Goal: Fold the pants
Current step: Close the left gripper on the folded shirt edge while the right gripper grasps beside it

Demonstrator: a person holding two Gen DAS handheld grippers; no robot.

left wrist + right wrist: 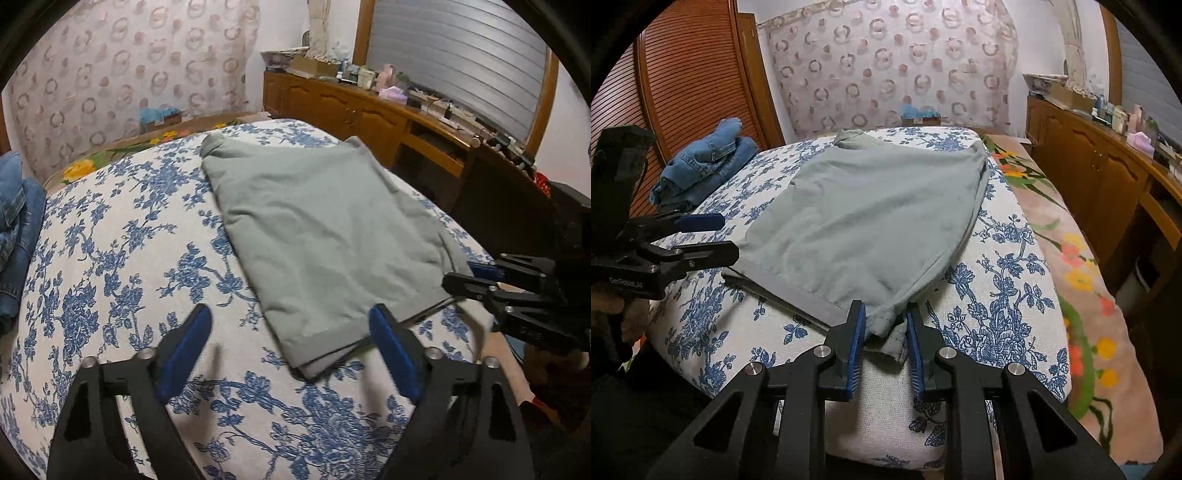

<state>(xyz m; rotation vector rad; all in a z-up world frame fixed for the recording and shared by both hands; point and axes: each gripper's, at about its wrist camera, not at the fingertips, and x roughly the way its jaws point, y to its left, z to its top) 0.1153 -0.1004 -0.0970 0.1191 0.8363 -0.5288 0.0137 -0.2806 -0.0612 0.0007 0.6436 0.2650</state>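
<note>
Grey-green pants (325,236) lie folded flat on the blue-flowered bed cover (110,258). In the left wrist view my left gripper (290,317) stands open just above the pants' near hem corner, its blue pads on either side and nothing pinched. The right wrist view shows the left gripper (727,236) at the hem's left end, beside the pants (871,214). My right gripper (885,314) is shut on the bunched near corner of the pants, cloth filling the gap between its pads. The right gripper (460,275) also shows at the pants' right edge.
Folded blue jeans (709,166) lie at the far left of the bed cover (997,258). A pink flowered blanket (1089,295) runs along its right side. Beyond that stands a cluttered wooden sideboard (351,107). A slatted wooden door (683,92) rises at the left.
</note>
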